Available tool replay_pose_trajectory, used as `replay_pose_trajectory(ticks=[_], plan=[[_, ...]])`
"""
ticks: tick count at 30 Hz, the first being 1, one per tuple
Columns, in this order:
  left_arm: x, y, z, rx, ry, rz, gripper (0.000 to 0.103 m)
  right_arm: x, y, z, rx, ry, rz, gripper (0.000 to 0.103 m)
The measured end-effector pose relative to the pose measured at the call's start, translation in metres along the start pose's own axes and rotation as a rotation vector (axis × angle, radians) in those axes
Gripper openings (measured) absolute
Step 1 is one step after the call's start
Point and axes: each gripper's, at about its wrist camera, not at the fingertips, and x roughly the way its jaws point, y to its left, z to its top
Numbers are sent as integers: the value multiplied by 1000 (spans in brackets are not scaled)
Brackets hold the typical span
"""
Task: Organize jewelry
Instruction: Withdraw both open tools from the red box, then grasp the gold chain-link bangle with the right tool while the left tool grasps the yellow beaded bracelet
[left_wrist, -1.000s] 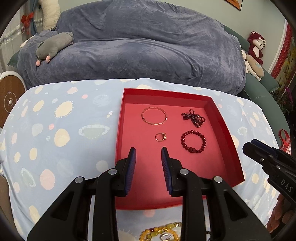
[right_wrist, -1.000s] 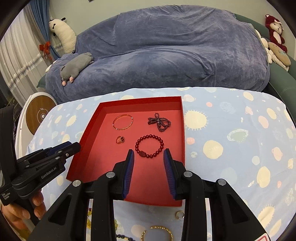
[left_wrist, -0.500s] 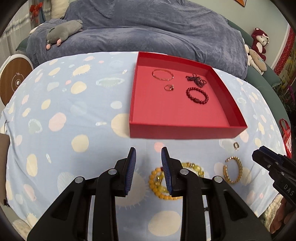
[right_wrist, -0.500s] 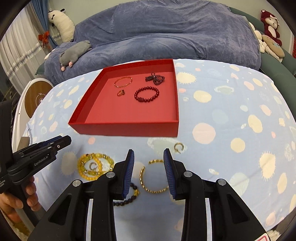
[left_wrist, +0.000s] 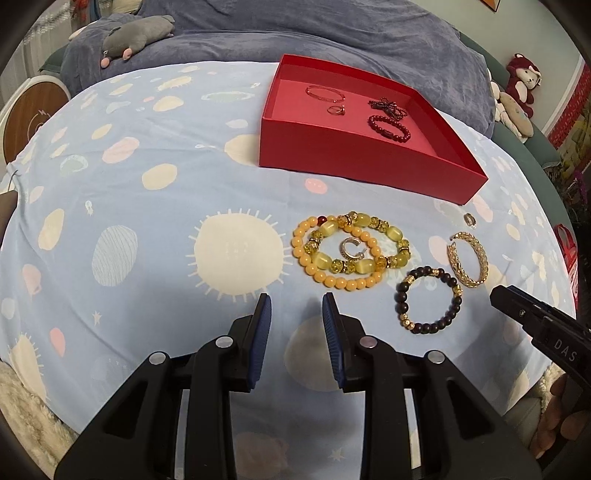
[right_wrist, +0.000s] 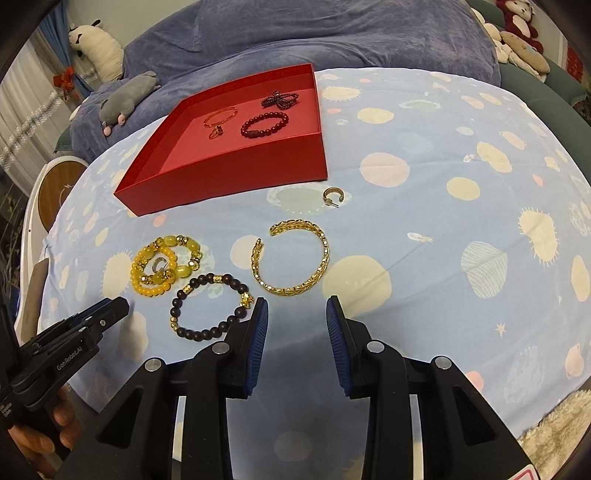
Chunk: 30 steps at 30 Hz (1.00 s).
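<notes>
On the spotted blue cloth lie two yellow bead bracelets (left_wrist: 325, 229) (right_wrist: 168, 242) around a silver ear cuff (left_wrist: 349, 248), a dark bead bracelet (left_wrist: 402, 297) (right_wrist: 201, 334), a gold cuff bracelet (left_wrist: 456, 266) (right_wrist: 325, 254) and a small gold hoop (right_wrist: 333, 195). Behind them the red box (left_wrist: 351, 155) (right_wrist: 236, 173) holds a thin bangle (left_wrist: 325, 93), a ring (left_wrist: 337, 110), a dark red necklace (left_wrist: 388, 107) and a red bead bracelet (left_wrist: 389, 127). My left gripper (left_wrist: 295, 301) (right_wrist: 110, 308) is open and empty, just short of the yellow bracelets. My right gripper (right_wrist: 295, 306) (left_wrist: 517, 310) is open and empty, near the gold cuff.
A blue-grey covered sofa (left_wrist: 332, 33) with a grey plush toy (left_wrist: 136, 35) lies behind the table. More plush toys (left_wrist: 521, 77) sit at the far right. A round wooden disc (left_wrist: 33, 118) stands at the left. A hand (right_wrist: 44, 432) holds the left gripper's handle.
Both grippers drew back from above the red box toward the near edge and sank lower. The loose bracelets on the cloth now lie just ahead of the fingertips. Jaw gaps unchanged.
</notes>
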Motion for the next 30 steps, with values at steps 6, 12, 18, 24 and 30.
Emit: replay_pose_trajectory(ticks=[6, 12, 18, 24, 30], plan=[[-2, 1, 1, -14, -15, 5, 33, 9, 9, 8, -27, -19, -24, 61], [-3, 7, 1, -31, -18, 5, 34, 29, 16, 20, -43, -9, -46, 61], [-1, 5, -1, -32, -9, -3, 35, 41, 19, 24, -61, -5, -74, 61], [0, 4, 0, -39, -5, -6, 35, 40, 22, 21, -94, -8, -94, 54], [1, 1, 7, -36, -14, -11, 37, 29, 20, 12, -65, -15, -84, 54]])
